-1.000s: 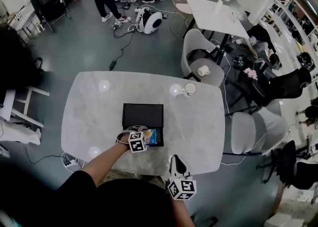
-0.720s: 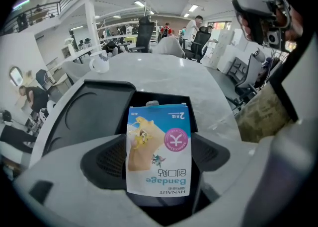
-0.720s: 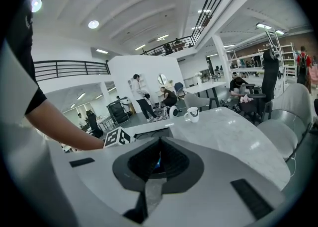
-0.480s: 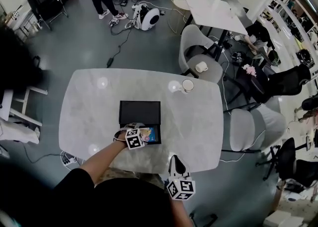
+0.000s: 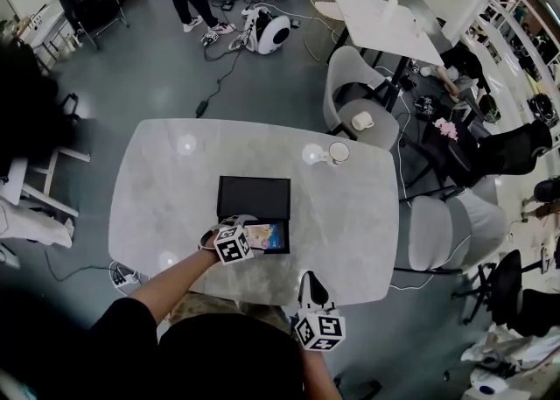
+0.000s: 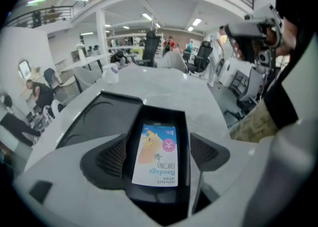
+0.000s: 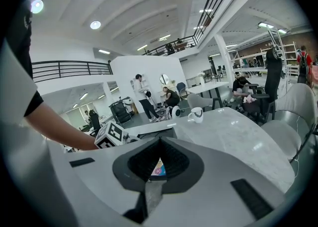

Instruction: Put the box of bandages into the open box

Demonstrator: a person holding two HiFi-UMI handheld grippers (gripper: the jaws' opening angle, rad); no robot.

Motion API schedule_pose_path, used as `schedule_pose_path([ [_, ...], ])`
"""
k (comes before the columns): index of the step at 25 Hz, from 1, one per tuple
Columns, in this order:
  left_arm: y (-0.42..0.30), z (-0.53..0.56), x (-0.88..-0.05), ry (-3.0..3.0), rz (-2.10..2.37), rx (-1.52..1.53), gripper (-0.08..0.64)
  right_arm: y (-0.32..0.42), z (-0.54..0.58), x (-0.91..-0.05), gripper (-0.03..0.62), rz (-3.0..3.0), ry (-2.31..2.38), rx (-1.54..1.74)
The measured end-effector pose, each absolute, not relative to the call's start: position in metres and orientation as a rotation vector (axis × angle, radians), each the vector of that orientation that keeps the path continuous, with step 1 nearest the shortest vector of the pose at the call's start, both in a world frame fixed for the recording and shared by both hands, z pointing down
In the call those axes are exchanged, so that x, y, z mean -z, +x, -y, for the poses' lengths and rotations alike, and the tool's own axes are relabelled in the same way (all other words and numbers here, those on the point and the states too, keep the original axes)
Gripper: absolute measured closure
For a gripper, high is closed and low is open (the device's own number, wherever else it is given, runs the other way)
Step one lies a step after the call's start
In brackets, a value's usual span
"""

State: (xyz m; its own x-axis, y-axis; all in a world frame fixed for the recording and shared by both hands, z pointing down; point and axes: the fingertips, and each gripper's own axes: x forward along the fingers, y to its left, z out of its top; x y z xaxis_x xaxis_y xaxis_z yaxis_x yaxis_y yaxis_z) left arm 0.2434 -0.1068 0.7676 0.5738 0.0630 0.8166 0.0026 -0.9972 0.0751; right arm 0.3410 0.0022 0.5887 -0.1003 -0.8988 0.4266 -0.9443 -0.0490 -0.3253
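The bandage box [image 6: 158,155], blue and orange with a white band, lies flat inside the tray of the open black box [image 6: 182,124], whose lid [image 6: 102,116] lies flat behind it. My left gripper [image 6: 160,154] hovers over the tray, open, one jaw on each side of the bandage box without touching it. In the head view the left gripper [image 5: 248,234] is at the tray's left end, beside the bandage box [image 5: 267,235]. My right gripper [image 5: 311,283] hangs shut at the table's front edge, empty, pointing toward the black box [image 5: 254,199].
A white mug [image 5: 336,153] stands at the back right of the marble table [image 5: 166,188]. Grey chairs [image 5: 359,101] stand behind and to the right. People stand and crouch on the floor far behind the table.
Nothing has clearly changed: the left gripper stays over the tray with the bandage box in it, and the right gripper has not moved. Only the head view has shifted slightly.
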Motion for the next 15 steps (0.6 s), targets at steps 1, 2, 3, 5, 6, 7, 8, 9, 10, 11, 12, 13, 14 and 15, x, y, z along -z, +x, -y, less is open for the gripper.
schedule_pose_path([
  [1,0.242,0.110,-0.755,2.740,-0.001,-1.330,0.147,0.339,0.000,-0.587,0.581,2.117,2.038,-0.842],
  [2,0.239,0.112,-0.740,2.746,0.053,-1.238,0.149,0.336,0.003,-0.585,0.580,2.127,2.027,-0.835],
  [3,0.234,0.114,-0.724,2.751,0.095,-1.148,0.152,0.333,0.007,-0.583,0.580,2.138,2.016,-0.826],
  [5,0.225,0.113,-0.686,2.780,0.128,-0.978,0.184,0.326,0.014,-0.576,0.580,2.160,1.996,-0.802],
  [6,0.220,0.111,-0.666,2.804,0.137,-0.895,0.206,0.323,0.018,-0.572,0.580,2.170,1.992,-0.788],
  [7,0.214,0.108,-0.647,2.827,0.156,-0.809,0.249,0.319,0.021,-0.567,0.580,2.178,1.990,-0.774],
  [8,0.206,0.105,-0.627,2.839,0.191,-0.718,0.318,0.313,0.024,-0.562,0.580,2.186,1.988,-0.758],
  [9,0.196,0.103,-0.607,2.838,0.242,-0.623,0.372,0.306,0.028,-0.557,0.580,2.196,1.985,-0.739],
  [10,0.185,0.103,-0.589,2.826,0.305,-0.531,0.413,0.298,0.032,-0.552,0.580,2.206,1.981,-0.716],
  [11,0.171,0.103,-0.572,2.809,0.377,-0.449,0.461,0.289,0.036,-0.546,0.580,2.216,1.978,-0.690],
  [12,0.156,0.104,-0.558,2.788,0.454,-0.386,0.499,0.279,0.041,-0.539,0.580,2.224,1.974,-0.665],
  [13,0.140,0.105,-0.546,2.767,0.532,-0.338,0.517,0.268,0.046,-0.532,0.580,2.233,1.970,-0.641],
  [14,0.124,0.106,-0.536,2.745,0.606,-0.303,0.531,0.257,0.051,-0.525,0.580,2.242,1.967,-0.619],
  [15,0.108,0.106,-0.528,2.722,0.675,-0.274,0.537,0.246,0.055,-0.517,0.580,2.253,1.962,-0.595],
])
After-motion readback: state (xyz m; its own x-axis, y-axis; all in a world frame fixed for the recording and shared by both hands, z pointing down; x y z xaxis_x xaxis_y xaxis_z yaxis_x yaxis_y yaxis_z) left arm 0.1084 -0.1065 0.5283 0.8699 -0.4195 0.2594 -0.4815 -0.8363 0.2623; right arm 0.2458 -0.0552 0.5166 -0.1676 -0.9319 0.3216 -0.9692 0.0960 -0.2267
